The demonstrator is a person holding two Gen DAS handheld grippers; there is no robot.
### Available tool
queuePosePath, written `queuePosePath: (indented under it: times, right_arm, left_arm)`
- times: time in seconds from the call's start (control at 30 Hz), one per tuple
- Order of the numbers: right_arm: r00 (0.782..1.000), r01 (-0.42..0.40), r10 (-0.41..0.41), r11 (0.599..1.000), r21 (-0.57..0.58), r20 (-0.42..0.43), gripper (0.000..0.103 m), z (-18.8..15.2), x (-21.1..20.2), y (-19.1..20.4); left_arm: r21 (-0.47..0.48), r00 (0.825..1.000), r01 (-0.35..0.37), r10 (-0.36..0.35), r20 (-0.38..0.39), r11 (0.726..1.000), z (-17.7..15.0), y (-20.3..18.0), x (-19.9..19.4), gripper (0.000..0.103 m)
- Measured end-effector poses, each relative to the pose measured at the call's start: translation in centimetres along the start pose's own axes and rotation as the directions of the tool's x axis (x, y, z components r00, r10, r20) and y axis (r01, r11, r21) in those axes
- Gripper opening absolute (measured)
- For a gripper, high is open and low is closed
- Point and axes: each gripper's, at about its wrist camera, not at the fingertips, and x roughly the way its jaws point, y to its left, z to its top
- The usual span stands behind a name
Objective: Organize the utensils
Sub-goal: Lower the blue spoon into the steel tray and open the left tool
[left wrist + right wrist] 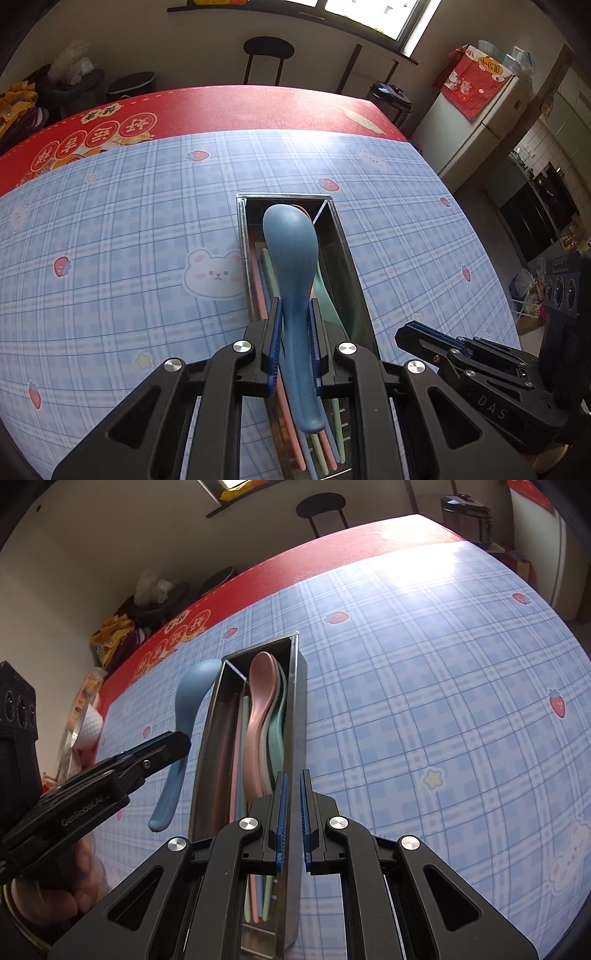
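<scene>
My left gripper [295, 332] is shut on the handle of a blue spoon [291, 258], bowl pointing away. The spoon hangs above a long metal utensil box [345, 266]. In the right wrist view the blue spoon [190, 701] appears raised by the box's left wall [207, 746], with the left gripper [177, 744] clamped on its handle. Inside the box lie a pink spoon [260, 698], a green spoon [277, 734] and pastel chopsticks [240, 760]. My right gripper [293, 812] is shut with nothing in it, just above the box's near end; the right gripper [410, 332] also shows right of the box.
The box stands on a blue plaid tablecloth [424, 701] with bears and strawberries, and a red mat [240, 107] covers the table's far end. A stool [267, 55], a bin [391, 99] and a fridge [476, 122] stand beyond the table. A hand [55, 897] holds the left gripper.
</scene>
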Motion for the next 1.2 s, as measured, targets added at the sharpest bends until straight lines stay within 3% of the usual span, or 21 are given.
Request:
queuePosePath:
  times: [0.47,0.57,0.83,0.97,1.2]
  right_arm:
    - [1.000,-0.001,0.001,1.000,0.014,-0.016,0.008,0.2,0.1,-2.3]
    - [1.000,0.000,0.001,1.000,0.021,-0.018,0.008,0.1,0.0,-2.3]
    - [1.000,0.002,-0.001,1.000,0.025,-0.009,0.008,0.0,-0.1,-1.2]
    - [1.000,-0.001,0.001,1.000,0.022,-0.003,0.008,0.0,-0.1,-0.1]
    - [1.000,-0.009,0.009,1.000,0.013,-0.003,0.008,0.0,0.0,2.2]
  left_arm:
    - [-0.105,0.996,-0.020,0.012,-0.084,0.994,2.4,0.1,4.7,0.011]
    - [-0.090,0.996,-0.023,0.016,-0.085,0.996,2.4,0.0,4.8,0.011]
    - [-0.039,0.999,-0.029,0.028,-0.039,0.999,2.5,-0.2,2.7,0.011]
    - [-0.018,0.999,-0.049,0.048,-0.023,0.999,2.1,0.2,1.0,0.019]
    - [-0.014,0.996,-0.083,0.084,0.010,0.996,1.0,2.2,-2.6,0.022]
